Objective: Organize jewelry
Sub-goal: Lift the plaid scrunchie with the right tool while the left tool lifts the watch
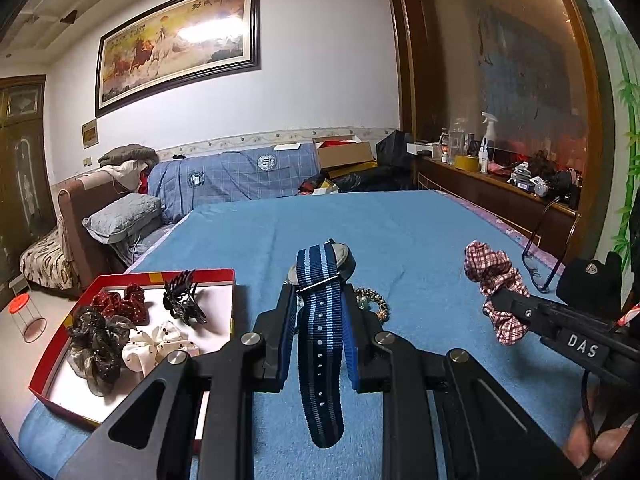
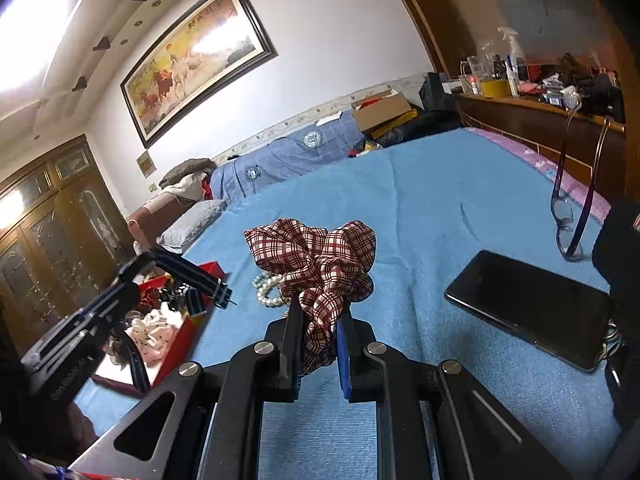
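Note:
My left gripper (image 1: 320, 300) is shut on a wristwatch with a navy and light-blue striped strap (image 1: 320, 320); the strap hangs down between the fingers and the watch face sits above them. My right gripper (image 2: 318, 308) is shut on a red and white plaid scrunchie (image 2: 316, 256), held above the blue blanket (image 2: 440, 208). That scrunchie (image 1: 494, 276) also shows at the right of the left wrist view. A red box (image 1: 52, 356) at the left holds several scrunchies and a black hair claw (image 1: 182, 300). A pearl bracelet (image 2: 268, 292) and a beaded bracelet (image 1: 374, 300) lie on the blanket.
A black phone (image 2: 528, 312) lies on the blanket at the right, with a pair of glasses (image 2: 568, 224) beyond it. A wooden shelf (image 2: 540, 116) crowded with bottles runs along the right. A sofa with pillows (image 1: 124, 216) stands past the bed's left edge.

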Demonstrator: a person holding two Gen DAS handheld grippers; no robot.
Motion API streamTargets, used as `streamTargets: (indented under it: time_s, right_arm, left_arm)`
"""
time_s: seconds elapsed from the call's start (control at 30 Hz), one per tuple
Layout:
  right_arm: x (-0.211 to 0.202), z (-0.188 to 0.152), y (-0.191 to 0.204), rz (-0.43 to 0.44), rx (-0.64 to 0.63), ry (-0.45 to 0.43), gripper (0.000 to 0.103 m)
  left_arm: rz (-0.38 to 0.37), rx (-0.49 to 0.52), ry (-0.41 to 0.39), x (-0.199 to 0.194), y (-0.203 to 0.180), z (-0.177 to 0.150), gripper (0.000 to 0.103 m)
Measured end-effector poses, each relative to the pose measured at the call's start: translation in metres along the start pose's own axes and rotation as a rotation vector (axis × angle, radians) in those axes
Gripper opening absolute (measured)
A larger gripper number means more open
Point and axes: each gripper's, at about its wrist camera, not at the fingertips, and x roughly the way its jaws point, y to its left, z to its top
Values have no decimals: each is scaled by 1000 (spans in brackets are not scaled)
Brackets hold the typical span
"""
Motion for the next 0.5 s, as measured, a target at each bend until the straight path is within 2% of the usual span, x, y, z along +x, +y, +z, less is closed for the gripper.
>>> streamTargets:
  time_s: [0.5]
  right_arm:
    - [-8, -1, 24, 23, -48, 3, 15]
  left_arm:
    - [6, -25, -16, -16, 15, -3, 21]
